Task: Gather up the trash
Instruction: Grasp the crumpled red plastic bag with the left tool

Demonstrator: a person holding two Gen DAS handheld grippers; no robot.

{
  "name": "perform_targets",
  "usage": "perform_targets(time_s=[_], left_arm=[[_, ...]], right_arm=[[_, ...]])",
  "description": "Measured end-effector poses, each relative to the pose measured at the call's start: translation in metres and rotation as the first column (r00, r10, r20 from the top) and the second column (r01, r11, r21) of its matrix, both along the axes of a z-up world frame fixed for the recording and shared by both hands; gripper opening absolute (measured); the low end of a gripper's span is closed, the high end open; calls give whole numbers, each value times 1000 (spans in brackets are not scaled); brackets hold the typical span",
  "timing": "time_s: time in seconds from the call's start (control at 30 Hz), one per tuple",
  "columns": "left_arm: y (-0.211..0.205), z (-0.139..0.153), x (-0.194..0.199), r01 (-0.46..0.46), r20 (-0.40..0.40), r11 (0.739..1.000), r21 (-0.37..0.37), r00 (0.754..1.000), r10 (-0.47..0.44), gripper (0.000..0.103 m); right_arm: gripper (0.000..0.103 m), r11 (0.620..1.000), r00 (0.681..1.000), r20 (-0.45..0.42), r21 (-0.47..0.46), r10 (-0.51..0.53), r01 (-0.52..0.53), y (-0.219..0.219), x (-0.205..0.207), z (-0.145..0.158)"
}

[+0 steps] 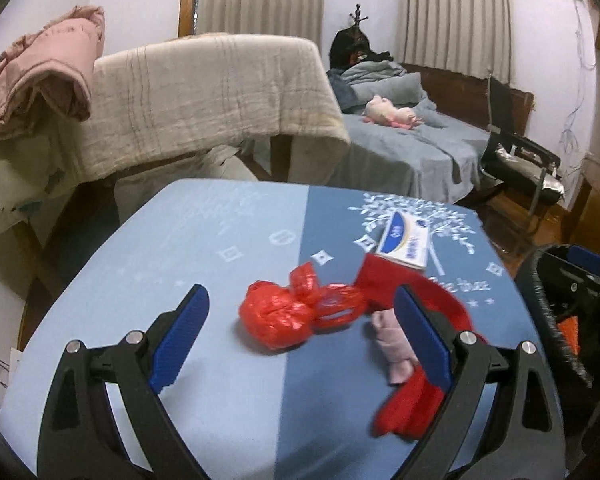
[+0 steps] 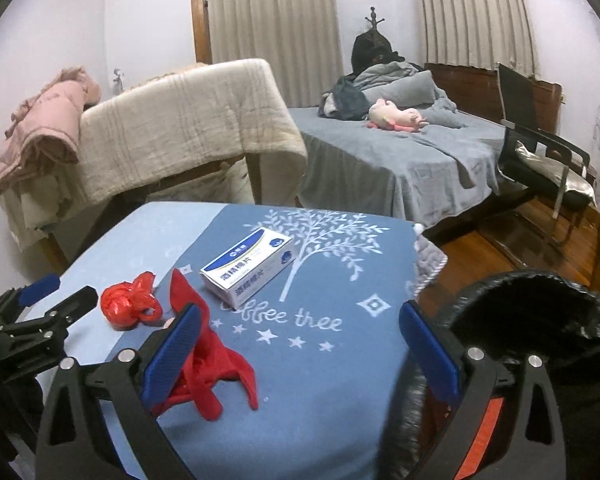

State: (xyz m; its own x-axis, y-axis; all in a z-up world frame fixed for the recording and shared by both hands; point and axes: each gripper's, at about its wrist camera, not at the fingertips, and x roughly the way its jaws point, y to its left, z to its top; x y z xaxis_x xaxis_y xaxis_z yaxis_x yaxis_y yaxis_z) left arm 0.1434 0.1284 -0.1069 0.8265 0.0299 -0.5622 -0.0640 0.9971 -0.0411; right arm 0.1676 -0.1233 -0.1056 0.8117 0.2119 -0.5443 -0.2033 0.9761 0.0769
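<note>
Both my claws are spread wide right now, nothing pinched. Left claw (image 1: 302, 334) fills the bottom of its own frame, blue pads apart; it also pokes in at the far left of the right view. Right claw (image 2: 300, 352) same deal, bottom centre.

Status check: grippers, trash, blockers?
Left gripper open, right gripper open, both empty. Knotted red bag on table. Red cloth beside it.

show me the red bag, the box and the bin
red bag (image 1: 276, 316), left wrist view, on its crumpled body
box (image 2: 247, 266), right wrist view, on its top face
bin (image 2: 540, 316), right wrist view, on its black liner
</note>
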Motion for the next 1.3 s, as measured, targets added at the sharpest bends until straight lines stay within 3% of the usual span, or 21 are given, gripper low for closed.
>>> perform_targets(time_s=[0.47,0.63,0.73,0.9,1.3], left_arm=[[13,-39,54,8,-124,1000,-26,992,-12,90],[11,-54,69,18,-215,999,-41,976,-26,70],[13,-58,72,18,-240,998,-53,970,-30,54],[13,-58,71,29,-231,998,-59,972,-42,39],[15,-36,40,20,-156,998,-53,987,-28,35]], right_arm=[[97,999,998,-56,-40,-26,24,16,32,-38],[97,998,999,-54,-64,-7,3,23,34,-42],[97,997,999,-54,-71,5,-8,26,33,-44],[97,998,998,-59,-55,2,-6,26,32,-44],[93,997,996,-41,-11,73,-74,40,20,-26]])
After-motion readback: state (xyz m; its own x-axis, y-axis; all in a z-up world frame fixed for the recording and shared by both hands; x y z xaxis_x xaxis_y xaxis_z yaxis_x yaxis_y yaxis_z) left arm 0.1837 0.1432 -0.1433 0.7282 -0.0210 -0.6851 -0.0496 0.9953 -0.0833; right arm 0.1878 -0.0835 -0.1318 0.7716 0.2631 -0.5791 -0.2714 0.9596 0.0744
